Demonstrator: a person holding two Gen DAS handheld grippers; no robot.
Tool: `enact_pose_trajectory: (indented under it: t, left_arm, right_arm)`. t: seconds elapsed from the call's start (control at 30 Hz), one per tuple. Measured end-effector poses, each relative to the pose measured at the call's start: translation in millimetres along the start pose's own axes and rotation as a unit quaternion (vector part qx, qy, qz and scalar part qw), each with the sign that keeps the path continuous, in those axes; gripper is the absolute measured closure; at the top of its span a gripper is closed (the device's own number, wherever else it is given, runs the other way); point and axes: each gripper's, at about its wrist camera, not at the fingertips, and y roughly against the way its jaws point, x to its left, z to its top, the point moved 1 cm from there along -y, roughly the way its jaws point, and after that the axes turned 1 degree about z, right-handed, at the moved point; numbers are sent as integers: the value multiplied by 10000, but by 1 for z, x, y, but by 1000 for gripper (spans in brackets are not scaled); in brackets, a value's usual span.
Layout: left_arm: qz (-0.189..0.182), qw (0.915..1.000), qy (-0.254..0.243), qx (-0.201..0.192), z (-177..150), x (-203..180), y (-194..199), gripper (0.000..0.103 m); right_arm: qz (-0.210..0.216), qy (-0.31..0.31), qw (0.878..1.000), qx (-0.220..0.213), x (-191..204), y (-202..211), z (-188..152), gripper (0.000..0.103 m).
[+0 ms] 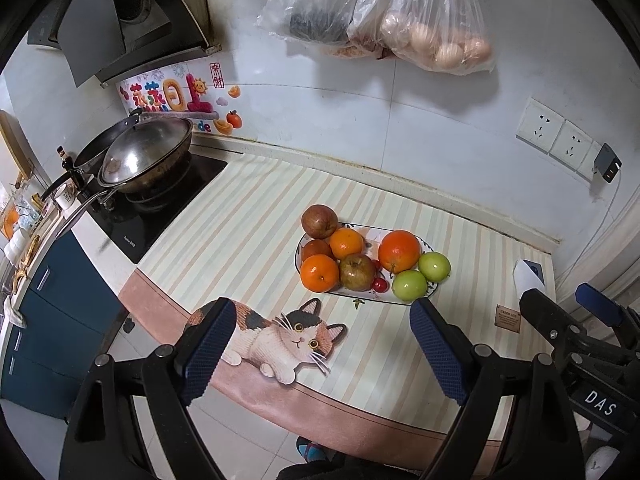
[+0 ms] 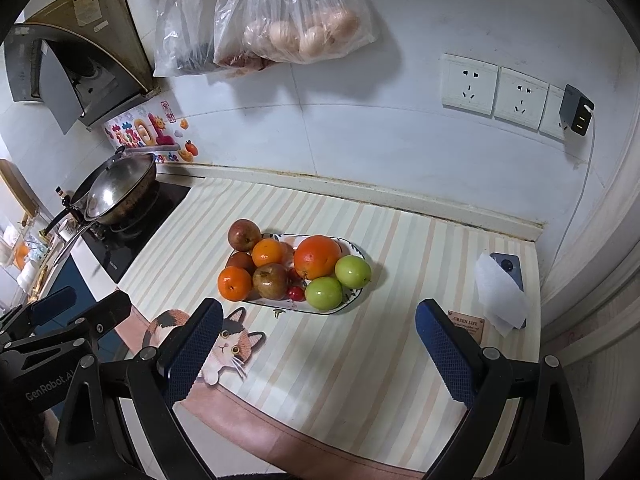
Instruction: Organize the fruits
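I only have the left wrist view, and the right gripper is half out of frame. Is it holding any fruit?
Observer: No. The right gripper is open with nothing between its fingers, and the plate of fruit lies ahead of it.
Operator: What is the dark thing behind the white tissue?
Observer: A phone lying camera side up on the mat, partly hidden by the tissue.

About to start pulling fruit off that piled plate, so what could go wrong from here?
1. The dark apple sits on the plate rim at the far left; nudging its neighbours may roll it onto the mat.
2. The small red fruits are wedged between bigger ones, hard to pinch cleanly.
3. Both grippers, left and right, are close together and may collide.
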Motion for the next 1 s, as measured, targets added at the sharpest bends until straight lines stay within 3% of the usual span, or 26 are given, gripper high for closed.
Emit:
enact_pose_trajectory:
  t: [1.0]
  left_arm:
    - [12, 9999, 33, -101, -5, 2, 13, 14]
  right_arm:
    - [6, -28, 9999, -123, 6, 20, -9, 4]
